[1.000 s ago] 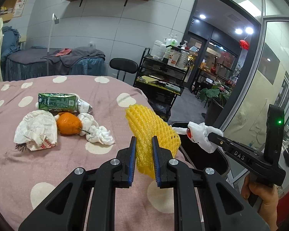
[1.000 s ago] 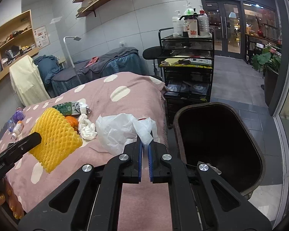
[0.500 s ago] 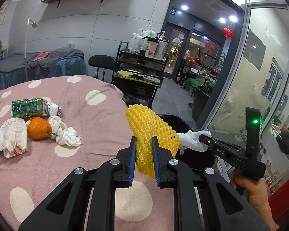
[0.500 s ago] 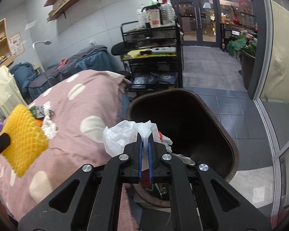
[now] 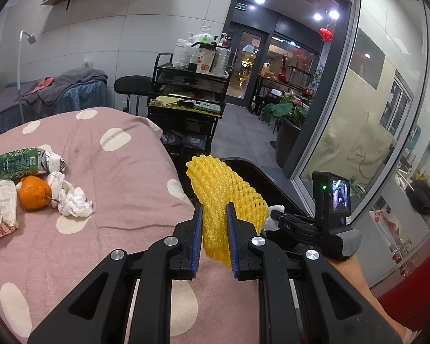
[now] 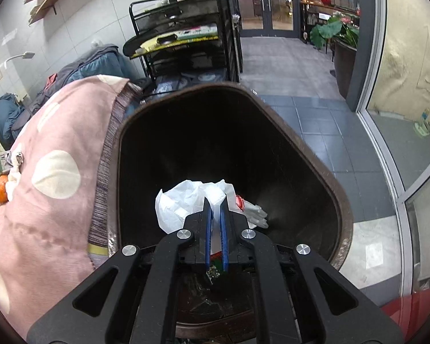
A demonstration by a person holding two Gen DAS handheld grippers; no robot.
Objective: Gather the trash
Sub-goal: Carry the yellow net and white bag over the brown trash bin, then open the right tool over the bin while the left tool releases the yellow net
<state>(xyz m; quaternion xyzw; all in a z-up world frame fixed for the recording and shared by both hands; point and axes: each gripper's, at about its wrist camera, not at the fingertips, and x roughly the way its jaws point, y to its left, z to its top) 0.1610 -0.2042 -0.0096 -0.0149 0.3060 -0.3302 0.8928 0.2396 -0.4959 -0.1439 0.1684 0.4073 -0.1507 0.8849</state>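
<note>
The white plastic bag (image 6: pixel 186 203) is pinched in the closed right claw (image 6: pixel 215 223) over the bin (image 6: pixel 315 154), while yellow foam netting (image 5: pixel 223 197), clamped in the left claw (image 5: pixel 213 238), waits at the bin's nine o'clock.

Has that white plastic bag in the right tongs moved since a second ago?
Yes. The white plastic bag, pinched in the right tongs, has gone from above the pink bedspread to over the open mouth of the dark bin.

The left gripper (image 5: pixel 213 215) is clamping a yellow foam net (image 5: pixel 225 192) between its blue pads at the edge of the pink dotted bedspread (image 5: pixel 123 172). An orange (image 5: pixel 33 192), crumpled tissue (image 5: pixel 71 199), a green carton (image 5: pixel 17 162) and a wrapper (image 5: pixel 0 209) are lying together on the bedspread. The right gripper (image 5: pixel 275 217) is pointing toward the dark bin (image 5: pixel 261 172) behind the net.
</note>
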